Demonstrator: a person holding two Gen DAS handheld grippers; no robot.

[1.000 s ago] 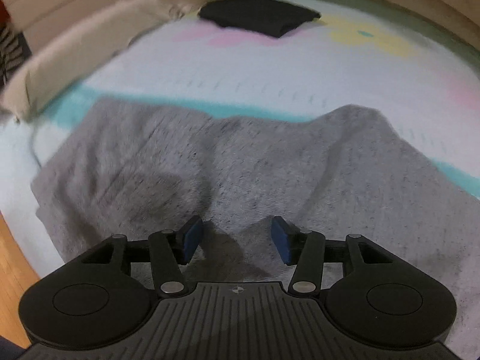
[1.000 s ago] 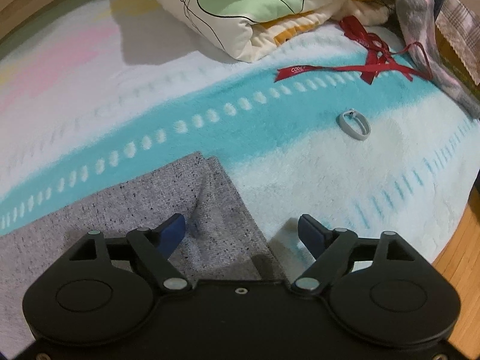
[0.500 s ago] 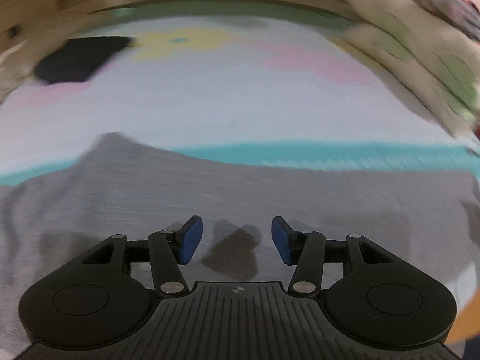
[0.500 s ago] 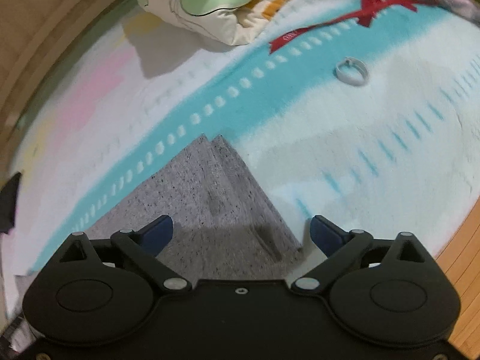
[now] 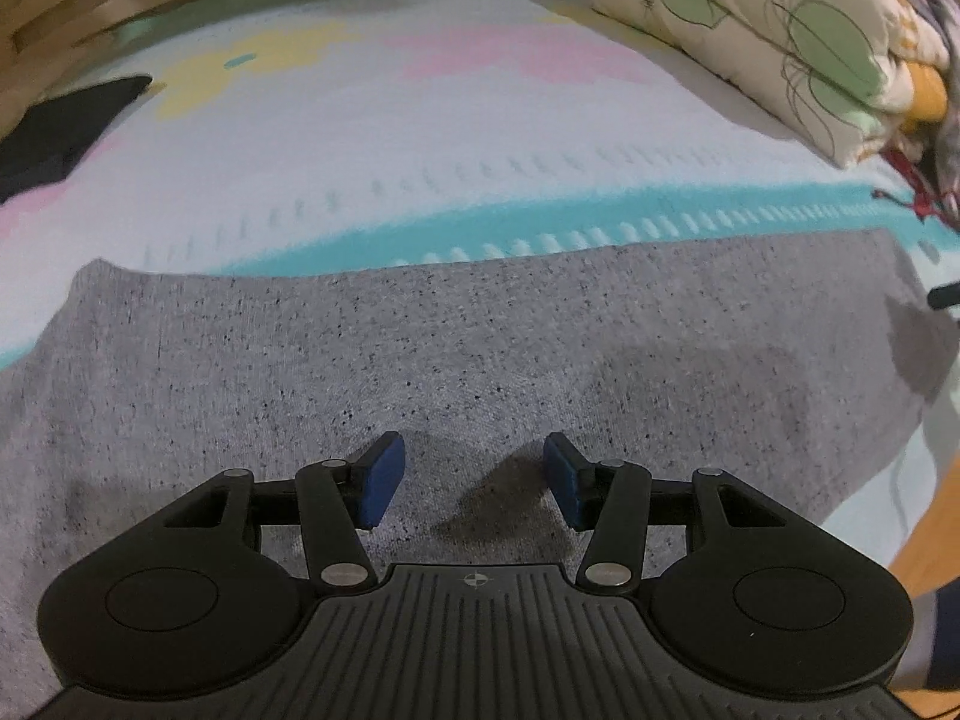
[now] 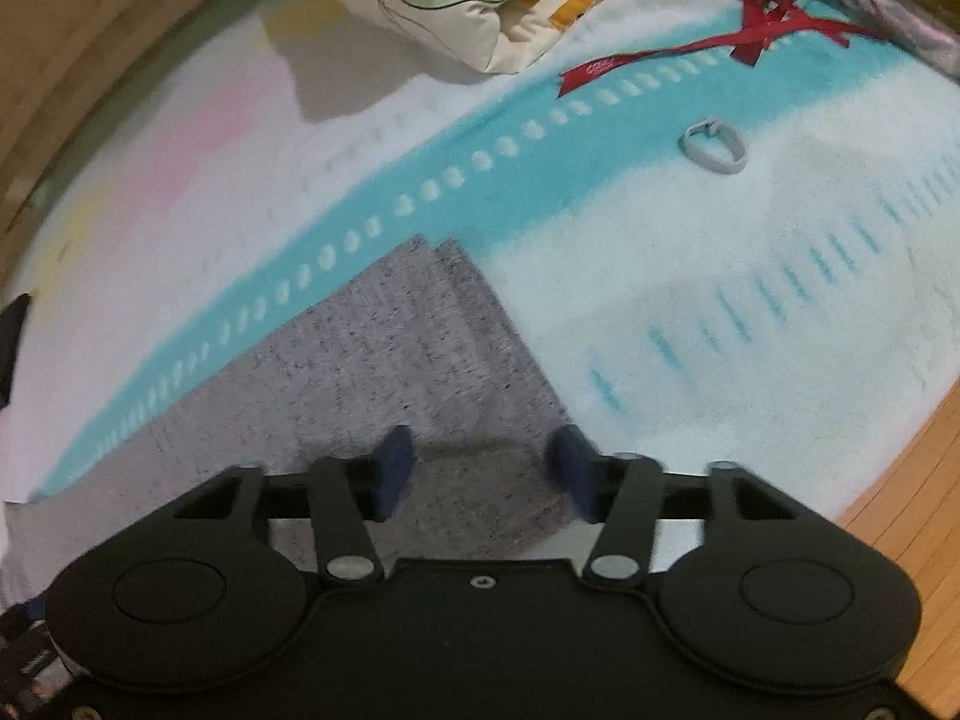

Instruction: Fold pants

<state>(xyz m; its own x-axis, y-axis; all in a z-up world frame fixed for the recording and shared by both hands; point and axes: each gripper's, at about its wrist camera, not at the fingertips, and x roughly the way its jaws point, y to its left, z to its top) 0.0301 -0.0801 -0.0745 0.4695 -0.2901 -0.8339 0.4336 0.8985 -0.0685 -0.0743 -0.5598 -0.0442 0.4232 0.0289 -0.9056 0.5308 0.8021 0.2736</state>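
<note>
Speckled grey pants [image 5: 480, 360], apparently folded, flat on the blanket [image 5: 420, 150].

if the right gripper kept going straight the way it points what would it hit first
Most likely the grey pants: the right gripper, jaws closing with nothing gripped, points down at their corner on the blanket. Depth is unclear.

White lettering runs along one tail of the red ribbon [image 6: 708, 45] lying on the towel [image 6: 690, 276] in the right wrist view, but it is too small and blurred to read. No other text, label, brand or number shows in either view.
</note>
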